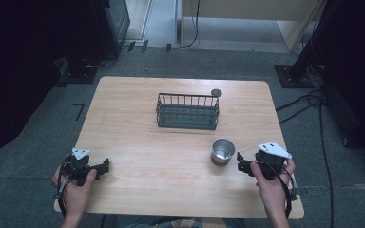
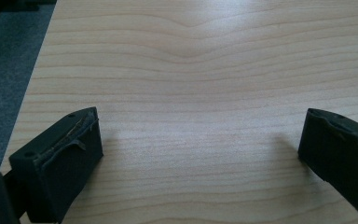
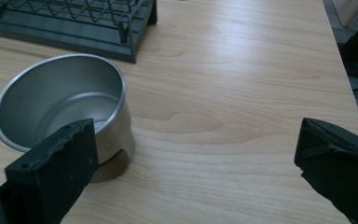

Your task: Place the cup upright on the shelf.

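A steel cup (image 1: 223,151) stands upright and empty on the wooden table (image 1: 138,152), right of centre. My right gripper (image 1: 241,162) sits just right of it, open, jaws pointing left at the cup. In the right gripper view the cup (image 3: 63,105) stands beside the left jaw, outside the gap, and bare wood lies between the jaws of the gripper (image 3: 196,140). My left gripper (image 1: 105,166) rests near the table's front left corner, open and holding nothing. The left gripper view shows that gripper (image 2: 200,135) over bare wood.
A dark wire basket (image 1: 187,111) stands at the table's middle, beyond the cup; its base (image 3: 70,35) is close behind the cup. A small grey round disc (image 1: 216,92) lies behind the basket's right end. Cables (image 1: 309,102) run over the floor to the right.
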Available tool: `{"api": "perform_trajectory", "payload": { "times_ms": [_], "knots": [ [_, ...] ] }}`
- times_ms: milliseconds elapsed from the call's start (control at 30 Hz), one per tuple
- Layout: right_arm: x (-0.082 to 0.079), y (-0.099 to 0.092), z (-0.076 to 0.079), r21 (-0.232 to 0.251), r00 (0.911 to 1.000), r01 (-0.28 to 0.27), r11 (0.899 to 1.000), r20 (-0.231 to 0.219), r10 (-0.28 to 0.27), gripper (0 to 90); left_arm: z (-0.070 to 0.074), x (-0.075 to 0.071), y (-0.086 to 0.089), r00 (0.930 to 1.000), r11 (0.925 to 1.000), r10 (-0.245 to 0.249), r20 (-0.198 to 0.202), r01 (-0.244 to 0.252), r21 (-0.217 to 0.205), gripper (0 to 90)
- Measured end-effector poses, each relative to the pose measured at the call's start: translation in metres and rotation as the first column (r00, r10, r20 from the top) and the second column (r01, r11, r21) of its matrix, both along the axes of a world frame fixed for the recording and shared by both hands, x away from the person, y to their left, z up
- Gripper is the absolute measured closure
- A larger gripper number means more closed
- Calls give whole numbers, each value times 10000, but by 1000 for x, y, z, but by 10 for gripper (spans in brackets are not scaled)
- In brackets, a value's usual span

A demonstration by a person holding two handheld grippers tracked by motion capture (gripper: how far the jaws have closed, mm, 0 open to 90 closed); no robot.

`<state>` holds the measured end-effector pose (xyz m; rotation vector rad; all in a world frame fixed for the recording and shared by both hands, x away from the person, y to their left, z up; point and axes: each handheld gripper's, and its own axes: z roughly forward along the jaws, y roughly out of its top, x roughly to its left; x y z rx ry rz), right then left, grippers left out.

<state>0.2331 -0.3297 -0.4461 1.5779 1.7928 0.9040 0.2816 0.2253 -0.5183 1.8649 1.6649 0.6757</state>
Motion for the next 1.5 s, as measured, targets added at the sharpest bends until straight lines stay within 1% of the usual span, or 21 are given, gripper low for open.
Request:
{"api": "perform_trajectory", "payload": {
  "times_ms": [133, 200, 400, 467, 633, 667, 900, 933, 967, 1000, 1167, 1233, 1433, 1467, 1500],
  "knots": [
    [2, 7, 4, 4, 9997, -224, 9997, 2, 224, 0, 0, 0, 0, 10000, 10000, 1, 0, -1, -1, 0],
    [2, 8, 4, 4, 9997, -233, 9997, 19, 233, 0, 0, 0, 0, 10000, 10000, 1, 0, -1, -1, 0],
    [5, 21, 9, 48, 9986, -509, 9987, 166, 509, 0, 0, 0, 0, 10000, 10000, 1, 1, -1, -2, 0],
    [7, 28, 12, 76, 9977, -649, 9979, 175, 648, 0, 0, 0, 0, 10000, 10000, 0, 0, 0, -1, 0],
    [9, 36, 12, 119, 9963, -849, 9963, 162, 847, 0, 0, 0, 0, 10000, 10000, 0, 2, 0, -3, 0],
    [11, 41, 11, 129, 9955, -936, 9955, 148, 934, 0, 0, 0, 0, 10000, 10000, 0, 2, 0, -2, 0],
    [16, 52, 6, 118, 9933, -1154, 9932, -59, 1155, 0, 0, 0, 0, 10000, 10000, 1, 1, -1, -2, 0],
    [17, 54, 5, 123, 9937, -1118, 9937, -103, 1119, 0, 0, 0, 0, 10000, 10000, -1, -1, 1, -1, 0],
    [18, 55, 4, 163, 9932, -1155, 9932, -124, 1157, 0, 0, 0, 0, 10000, 10000, 0, 0, 0, -1, 0],
    [19, 57, 2, 354, 9926, -1195, 9922, -156, 1201, 0, 0, 0, 0, 10000, 10000, -1, 0, 1, -2, 0],
    [23, 61, -2, 541, 9908, -1312, 9899, -262, 1328, 0, 0, 0, 0, 10000, 10000, 0, 2, 0, -3, 0],
    [27, 64, -6, 566, 9913, -1228, 9908, -413, 1252, 0, 0, 0, 0, 10000, 10000, -1, 2, 1, -2, 0],
    [32, 66, -17, 573, 9921, -1098, 9923, -543, 1129, 0, 0, 0, 0, 10000, 10000, 1, 0, -1, -2, 0],
    [34, 66, -22, 512, 9919, -1041, 9933, -675, 1074, 0, 0, 0, 0, 10000, 10000, 1, 0, -1, -3, 0],
    [34, 66, -22, 512, 9919, -1041, 9933, -675, 1074, 0, 0, 0, 0, 10000, 10000, 1, 1, -1, -3, 0]
  ]
}}
